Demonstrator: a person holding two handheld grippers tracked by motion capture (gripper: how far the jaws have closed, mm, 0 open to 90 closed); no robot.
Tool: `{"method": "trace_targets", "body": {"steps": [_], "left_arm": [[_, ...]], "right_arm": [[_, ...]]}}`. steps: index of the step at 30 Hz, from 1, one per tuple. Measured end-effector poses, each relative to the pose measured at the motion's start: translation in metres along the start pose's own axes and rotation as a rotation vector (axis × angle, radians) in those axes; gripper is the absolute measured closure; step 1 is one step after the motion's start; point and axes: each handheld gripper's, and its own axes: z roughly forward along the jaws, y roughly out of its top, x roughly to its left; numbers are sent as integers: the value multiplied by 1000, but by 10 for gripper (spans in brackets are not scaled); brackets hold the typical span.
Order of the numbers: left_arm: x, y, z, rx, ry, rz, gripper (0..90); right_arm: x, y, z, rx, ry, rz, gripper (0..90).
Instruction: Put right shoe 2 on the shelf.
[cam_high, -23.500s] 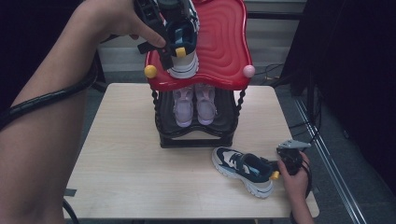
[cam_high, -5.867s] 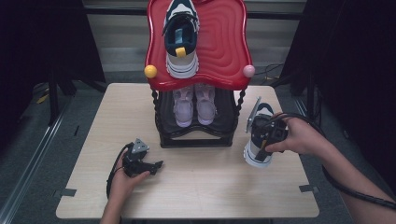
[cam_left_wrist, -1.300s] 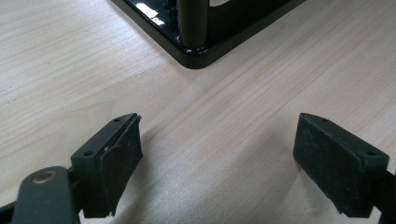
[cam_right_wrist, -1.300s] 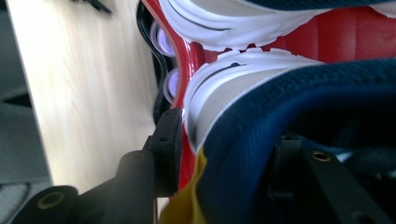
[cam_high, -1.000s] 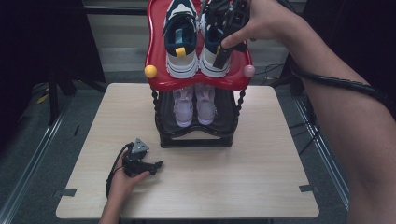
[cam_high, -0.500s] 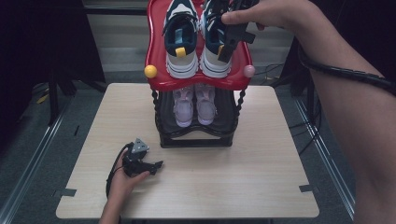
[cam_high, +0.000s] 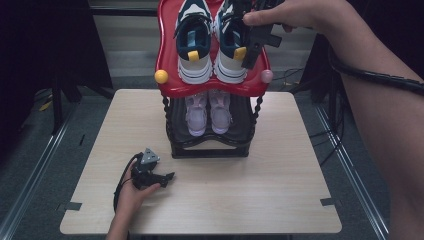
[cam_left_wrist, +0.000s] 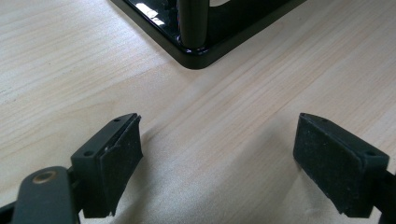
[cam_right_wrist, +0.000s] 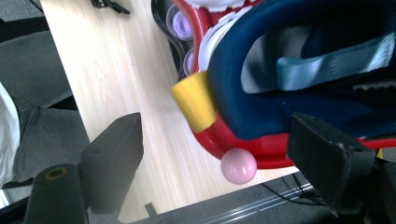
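Fingers (cam_right_wrist: 327, 158) of the right gripper (cam_high: 252, 42) have just opened off the navy, padded, light sneaker (cam_high: 231, 47), whose stiff heel collar offers the best hold, while the left gripper (cam_high: 159, 177) rests open on the table (cam_high: 280, 200).

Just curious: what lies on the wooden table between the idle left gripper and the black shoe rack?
Nothing: bare wood separates the left gripper from the black shoe rack in the high view.
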Motion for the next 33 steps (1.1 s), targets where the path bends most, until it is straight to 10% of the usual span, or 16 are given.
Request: {"method": "trace_targets", "body": {"steps": [33], "left_arm": [[0,0,1,-6,-3,-12,148]], "right_arm": [[13,-45,9,28,52,30,191]]}}
